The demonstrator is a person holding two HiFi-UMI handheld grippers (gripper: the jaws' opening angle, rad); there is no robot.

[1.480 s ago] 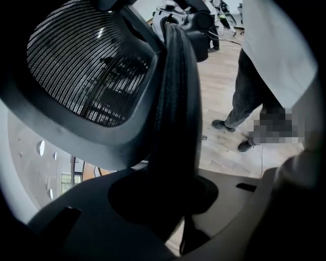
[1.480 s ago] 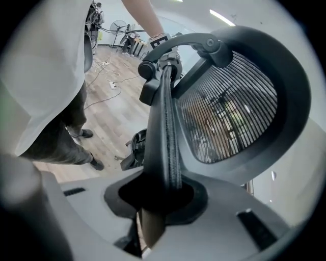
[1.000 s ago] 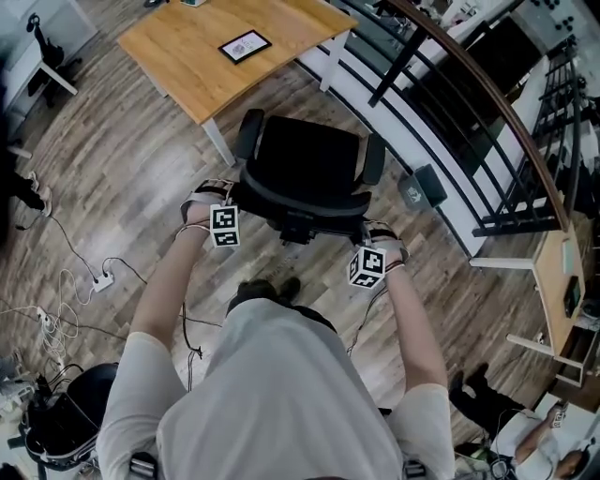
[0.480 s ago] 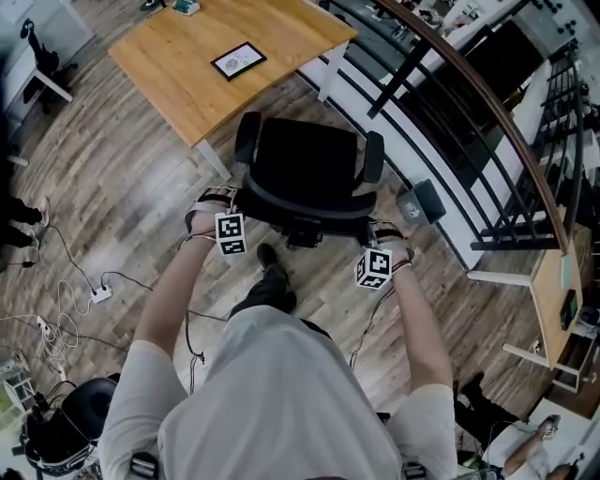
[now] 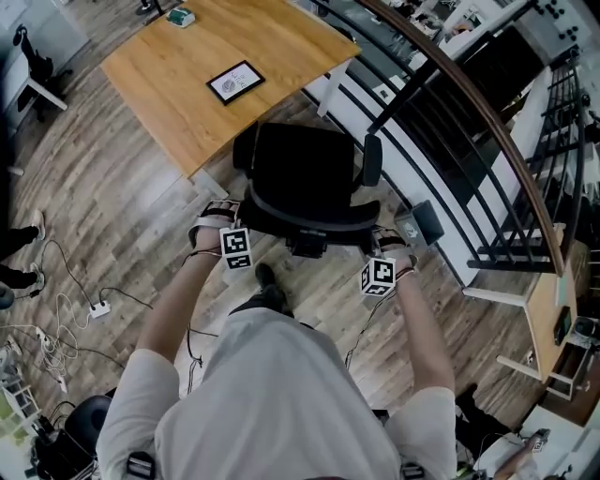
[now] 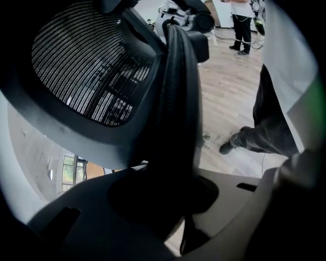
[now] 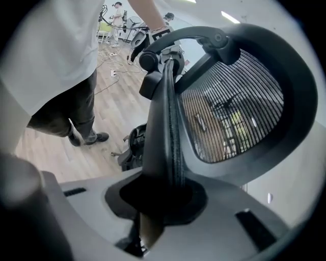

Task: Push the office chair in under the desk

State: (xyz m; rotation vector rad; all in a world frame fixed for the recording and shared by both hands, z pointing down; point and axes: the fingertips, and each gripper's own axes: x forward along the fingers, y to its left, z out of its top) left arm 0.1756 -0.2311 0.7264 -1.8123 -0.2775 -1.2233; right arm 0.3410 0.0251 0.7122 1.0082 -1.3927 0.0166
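Observation:
A black office chair [image 5: 309,169] stands on the wood floor, its seat front close to the corner of the wooden desk [image 5: 178,103]. My left gripper [image 5: 221,217] is shut on the left edge of the mesh backrest [image 5: 305,220]. My right gripper [image 5: 384,246] is shut on the backrest's right edge. In the left gripper view the black backrest rim [image 6: 175,97] runs down between the jaws of the left gripper [image 6: 163,196]. The right gripper view shows the backrest rim [image 7: 165,122] clamped in the right gripper [image 7: 160,199].
A framed tablet [image 5: 234,82] and a small green object [image 5: 180,17] lie on the desk. A black stair railing [image 5: 469,112] runs along the right, with a small grey box [image 5: 418,223] at its foot. Cables and a power strip [image 5: 98,306] lie on the floor left.
The chair has rolled forward toward the desk with both grippers still on its backrest. The person has stepped after it, one foot now forward.

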